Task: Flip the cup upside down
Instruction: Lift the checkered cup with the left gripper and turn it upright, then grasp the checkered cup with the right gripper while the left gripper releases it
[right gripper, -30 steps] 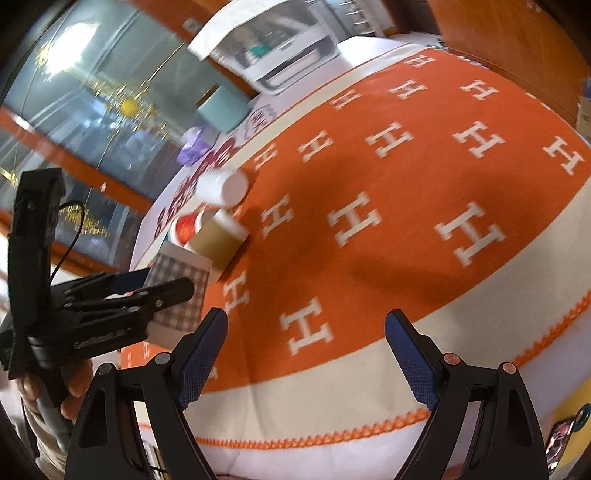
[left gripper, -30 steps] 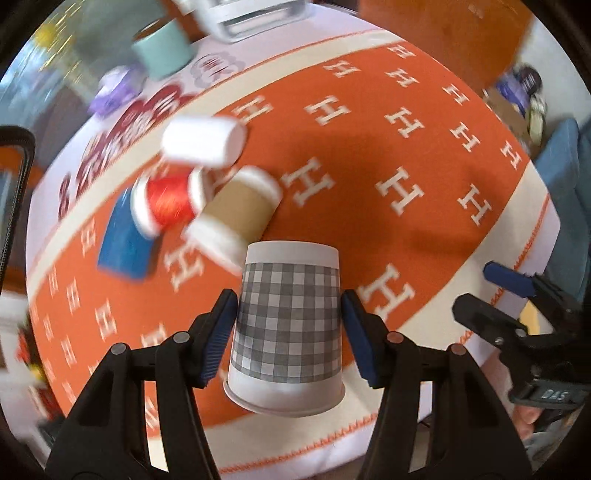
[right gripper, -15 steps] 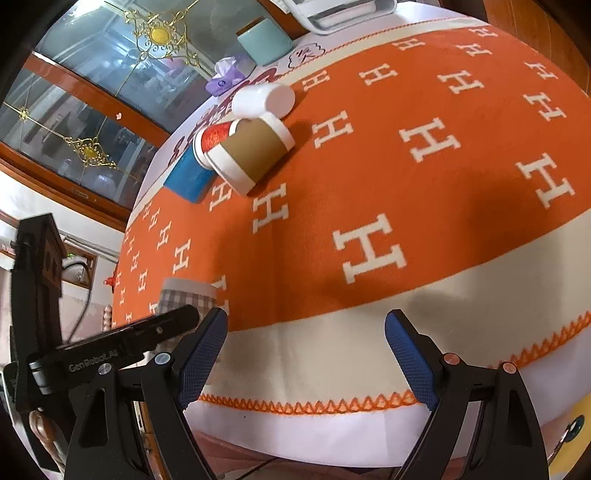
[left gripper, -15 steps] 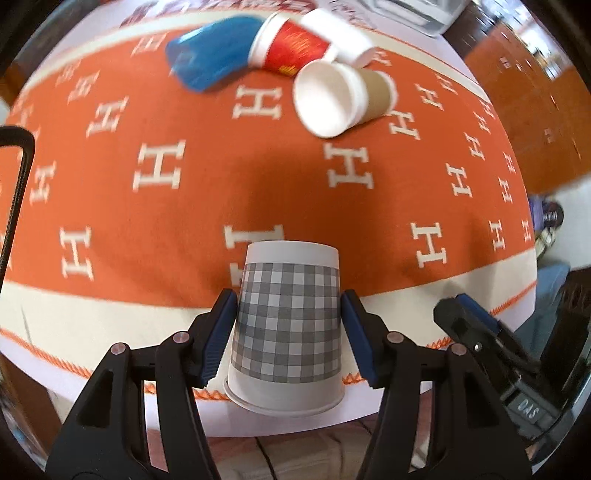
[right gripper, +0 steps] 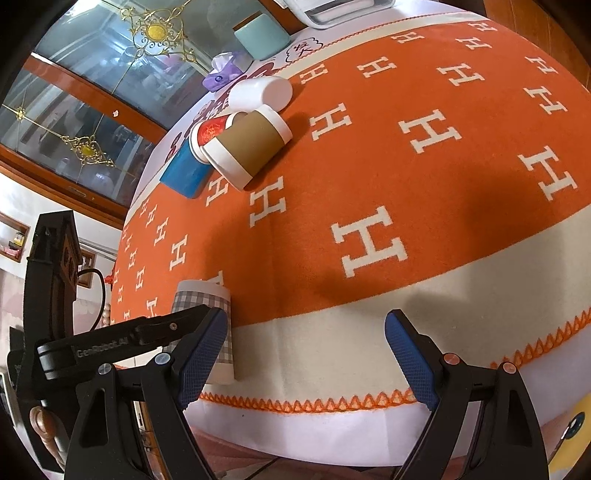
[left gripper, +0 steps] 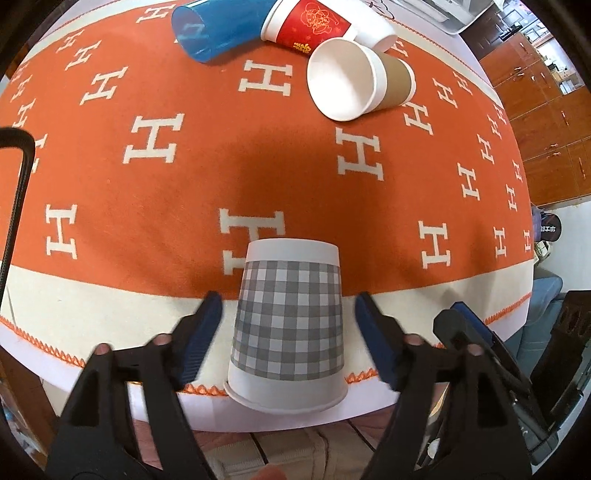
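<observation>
Two blue-padded jaws of the left gripper [left gripper: 288, 325] stand spread, one on either side of the grey checked paper cup [left gripper: 287, 321], with a gap showing between each pad and the cup wall, so nothing is clamped. That cup sits upside down, rim down and base up, on the cream border of the orange H-patterned tablecloth [left gripper: 147, 206], close to the zigzag-stitched edge. From the left wrist view, four more cups lie on their sides in a cluster toward 12 o'clock: a blue plastic cup [left gripper: 214, 27] at 11, a red printed paper cup [left gripper: 310, 22] touching it at 12, a plain white cup [left gripper: 373, 31] behind, and a brown-sleeved paper cup [left gripper: 358, 79] at 1 o'clock with its mouth facing the camera. The right gripper [right gripper: 306, 365] hangs over the cream border at the table edge, jaws wide apart and holding nothing; the checked cup is at its 9 o'clock.
</observation>
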Motion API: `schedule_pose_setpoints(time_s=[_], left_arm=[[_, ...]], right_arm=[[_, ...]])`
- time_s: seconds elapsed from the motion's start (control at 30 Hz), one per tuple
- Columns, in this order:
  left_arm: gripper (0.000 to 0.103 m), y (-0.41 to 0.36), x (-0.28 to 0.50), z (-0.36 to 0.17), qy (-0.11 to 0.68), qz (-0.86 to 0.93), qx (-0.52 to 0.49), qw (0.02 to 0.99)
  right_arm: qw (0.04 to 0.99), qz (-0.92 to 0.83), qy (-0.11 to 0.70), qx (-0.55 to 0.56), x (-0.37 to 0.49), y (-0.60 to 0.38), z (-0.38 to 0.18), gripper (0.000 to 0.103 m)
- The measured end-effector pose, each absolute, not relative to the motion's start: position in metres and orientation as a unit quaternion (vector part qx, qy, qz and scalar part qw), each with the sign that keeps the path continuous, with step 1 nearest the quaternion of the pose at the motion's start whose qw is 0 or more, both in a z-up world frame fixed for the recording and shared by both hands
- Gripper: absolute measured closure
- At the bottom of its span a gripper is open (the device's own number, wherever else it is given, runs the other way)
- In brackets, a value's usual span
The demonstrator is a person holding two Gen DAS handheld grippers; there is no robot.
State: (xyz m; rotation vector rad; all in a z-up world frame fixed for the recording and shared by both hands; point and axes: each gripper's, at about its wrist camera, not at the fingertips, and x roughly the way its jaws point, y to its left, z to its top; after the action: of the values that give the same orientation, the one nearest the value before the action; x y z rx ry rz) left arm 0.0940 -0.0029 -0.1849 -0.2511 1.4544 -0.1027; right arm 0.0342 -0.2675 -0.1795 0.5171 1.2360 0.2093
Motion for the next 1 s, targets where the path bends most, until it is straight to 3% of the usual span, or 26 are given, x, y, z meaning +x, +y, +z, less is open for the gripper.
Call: schedule_pose_setpoints(time_s=[0.53, 0.6, 0.67, 1.0], left_arm=[[0.028, 0.038, 0.062, -0.133, 0.589, -0.062, -0.063, 0.803], [0.03, 0.051, 0.058, -0.134, 0.586, -0.057, -0.068, 0.806], [0.04, 0.061, 0.054, -0.139, 0.582, -0.05, -0.071, 0.808], [0.045, 0.089, 0.043, -0.158, 0.55, -0.034, -0.078, 0.831]], right_arm=[[0.75, 0.158, 0.59, 0.253, 0.039, -0.244, -0.174, 0.014], [0.74, 0.176, 0.596, 0.258, 0.041, -0.238, -0.171, 0.014], [0.727, 0.196, 0.602, 0.265, 0.046, -0.231, -0.17, 0.014], [0.674, 0.236, 0.647, 0.268, 0.072, -0.193, -0.185, 0.016]])
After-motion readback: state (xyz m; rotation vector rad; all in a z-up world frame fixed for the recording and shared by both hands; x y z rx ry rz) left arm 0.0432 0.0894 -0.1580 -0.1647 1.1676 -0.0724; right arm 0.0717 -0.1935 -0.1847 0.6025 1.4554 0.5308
